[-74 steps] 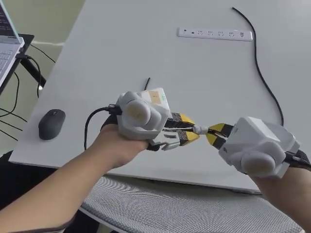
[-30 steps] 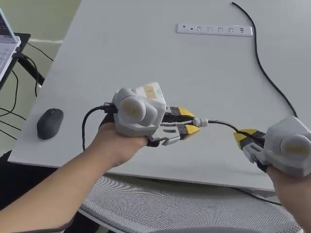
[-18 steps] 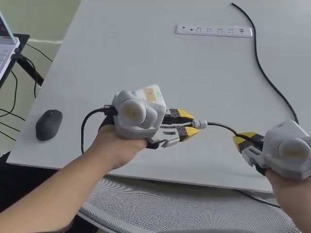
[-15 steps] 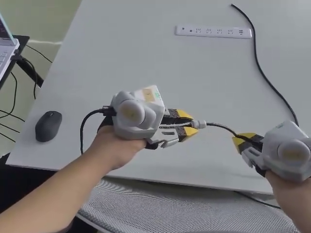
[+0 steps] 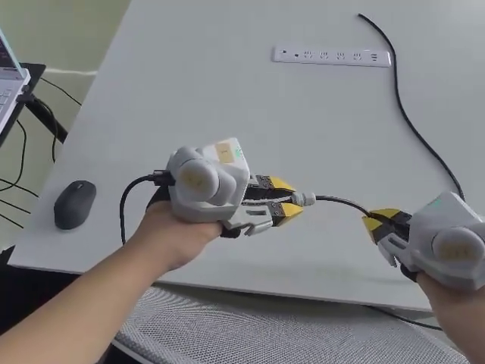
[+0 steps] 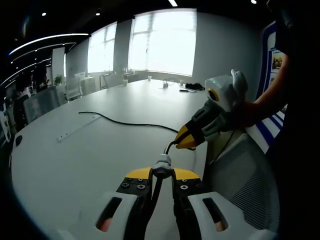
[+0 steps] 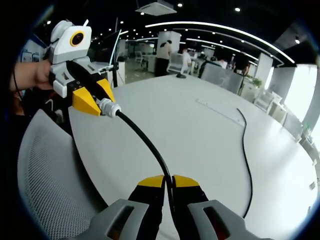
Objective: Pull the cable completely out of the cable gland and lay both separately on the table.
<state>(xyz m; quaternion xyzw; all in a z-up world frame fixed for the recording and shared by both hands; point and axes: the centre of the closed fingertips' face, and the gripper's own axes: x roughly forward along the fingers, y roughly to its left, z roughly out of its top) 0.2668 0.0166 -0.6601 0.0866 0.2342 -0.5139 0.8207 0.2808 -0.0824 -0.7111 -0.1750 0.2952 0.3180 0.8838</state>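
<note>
**Head view:** A pale grey counter (image 5: 227,98) carries a white power strip (image 5: 333,56) at its far side. A black cord (image 5: 409,114) runs from beside the strip's right end toward the near edge. Well nearer than the power strip, above the counter's near edge, the left hand-held gripper (image 5: 292,208) is clamped on the white cable gland (image 5: 303,199). The black cable (image 5: 337,202) leaves the gland and arcs right to the right hand-held gripper (image 5: 377,221), whose yellow tips are closed on it. A dark mouse (image 5: 74,203) lies far left of the strip, near the counter's corner. A mesh chair (image 5: 265,334) shows below the edge.

**Left gripper view:** The jaws pinch the cable gland (image 6: 161,164), and the cable (image 6: 169,148) rises to the right hand-held gripper (image 6: 182,142). The power strip (image 6: 75,129) lies on the counter to the left. Bright windows (image 6: 162,42) line the far wall.

**Right gripper view:** The tips are together on the cable (image 7: 145,142), which leads to the cable gland (image 7: 107,107) in the left hand-held gripper (image 7: 92,107). The power strip (image 7: 217,111) lies far across the counter (image 7: 200,135). Strip lights (image 7: 220,27) cross the ceiling of an open office.
</note>
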